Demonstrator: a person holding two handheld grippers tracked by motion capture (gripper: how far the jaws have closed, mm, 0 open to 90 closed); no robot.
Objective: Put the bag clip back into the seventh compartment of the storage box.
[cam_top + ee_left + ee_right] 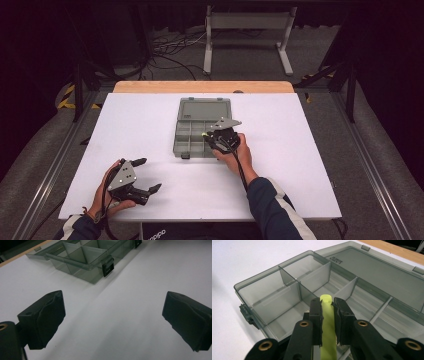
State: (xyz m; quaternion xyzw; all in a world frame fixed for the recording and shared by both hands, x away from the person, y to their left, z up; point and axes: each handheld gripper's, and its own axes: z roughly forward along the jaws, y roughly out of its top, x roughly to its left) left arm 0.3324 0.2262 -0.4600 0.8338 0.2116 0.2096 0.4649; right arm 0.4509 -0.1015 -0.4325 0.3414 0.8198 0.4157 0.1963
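- Open grey organizer box mid-table, lid flat behind, compartments just under the right gripper.
- Left gripper well apart near the table edge, jaws wide, holding nothing.
- Yellow-green stick clamped between right jaws, long axis pointing forward over the front compartments.
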